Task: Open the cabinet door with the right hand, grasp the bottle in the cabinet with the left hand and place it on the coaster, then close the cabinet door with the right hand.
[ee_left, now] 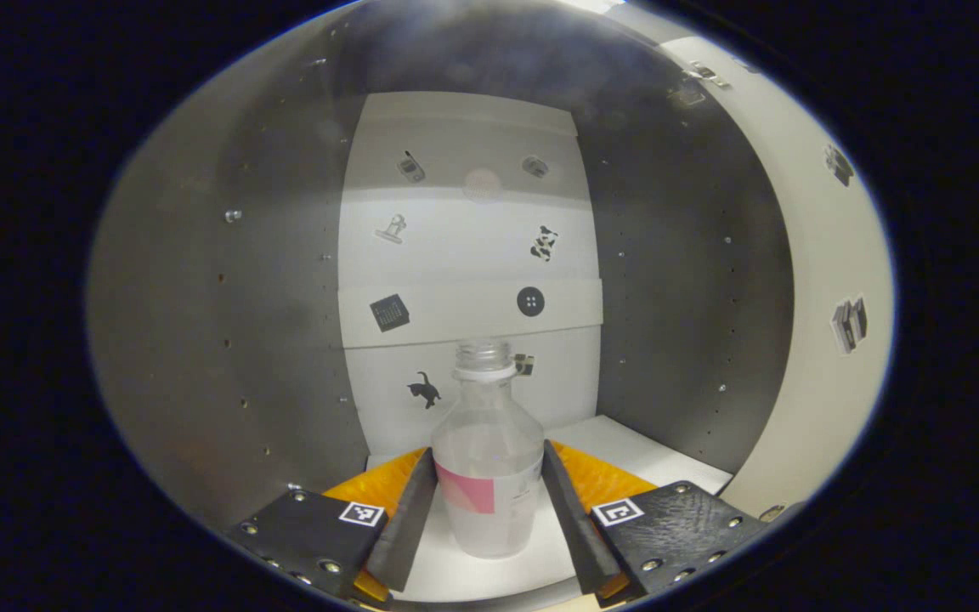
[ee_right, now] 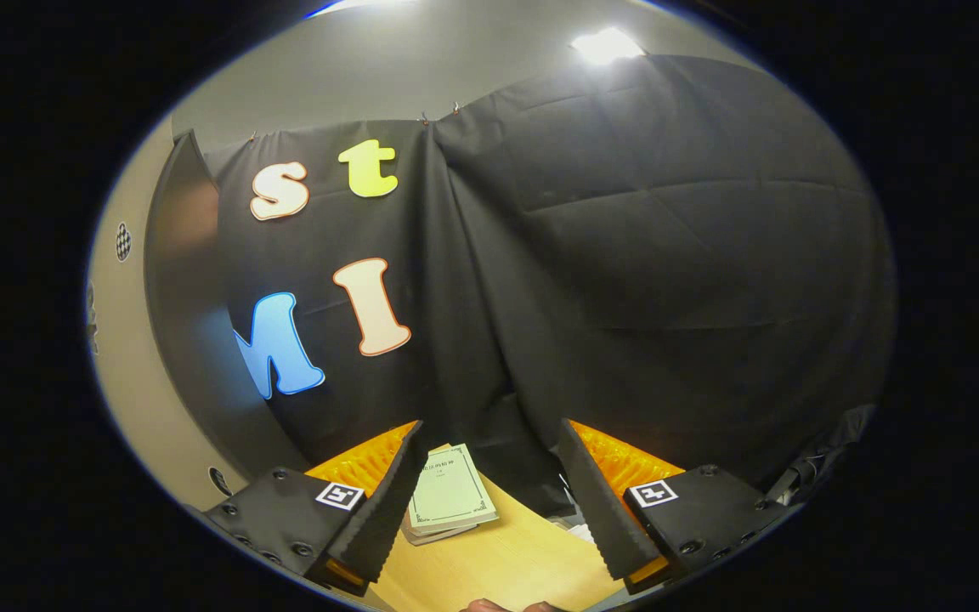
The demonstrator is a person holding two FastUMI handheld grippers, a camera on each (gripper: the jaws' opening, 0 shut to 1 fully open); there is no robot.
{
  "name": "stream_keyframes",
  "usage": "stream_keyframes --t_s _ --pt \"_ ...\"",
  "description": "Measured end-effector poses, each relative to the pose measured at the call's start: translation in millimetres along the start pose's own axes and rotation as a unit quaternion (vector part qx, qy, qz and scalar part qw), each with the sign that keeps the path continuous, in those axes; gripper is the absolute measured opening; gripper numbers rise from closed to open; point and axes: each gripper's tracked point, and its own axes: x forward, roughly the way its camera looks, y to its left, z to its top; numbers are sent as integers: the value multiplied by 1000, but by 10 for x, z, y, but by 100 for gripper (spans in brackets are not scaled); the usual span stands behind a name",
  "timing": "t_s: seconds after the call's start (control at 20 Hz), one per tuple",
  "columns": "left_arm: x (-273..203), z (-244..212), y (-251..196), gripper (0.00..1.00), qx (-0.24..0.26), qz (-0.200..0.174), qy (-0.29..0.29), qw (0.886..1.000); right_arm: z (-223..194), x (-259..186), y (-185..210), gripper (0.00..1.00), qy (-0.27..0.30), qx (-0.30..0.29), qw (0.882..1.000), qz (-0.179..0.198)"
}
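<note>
A clear plastic bottle [ee_left: 488,476] with a pink-and-white label and no cap stands upright on the white floor of the cabinet [ee_left: 659,459]. My left gripper [ee_left: 489,476] reaches into the cabinet, and both fingers press against the bottle's sides at label height. The cabinet door [ee_left: 834,280], pale with stickers, hangs open at the right of the left gripper view. My right gripper [ee_right: 491,476] is open and holds nothing, out over a wooden table [ee_right: 506,561] and facing the black booth cloth.
Grey cabinet side walls [ee_left: 226,340] close in on both sides, and a white back panel [ee_left: 468,255] carries small stickers. A stack of pale booklets [ee_right: 449,497] lies on the table. A grey and beige cabinet panel [ee_right: 179,297] stands left of the right gripper.
</note>
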Motion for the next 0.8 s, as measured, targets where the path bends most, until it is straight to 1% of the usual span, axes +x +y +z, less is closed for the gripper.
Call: stream_keyframes --t_s 0.25,0.4,0.6,0.75,0.8 --pt "-138 38 -113 72 -23 -11 -6 1000 -9 231 89 98 11 -3 1000 25" --pt "-326 173 -174 72 -24 -13 -31 999 45 398 149 97 13 -13 999 42" --pt "-748 283 -297 72 -6 -16 -55 998 120 553 285 98 15 -16 998 65" --pt "-1148 206 -308 72 -13 -15 -58 998 117 435 426 98 8 -9 996 83" --pt "-1294 170 -281 70 -19 -16 -59 998 90 361 434 98 5 -14 996 84"
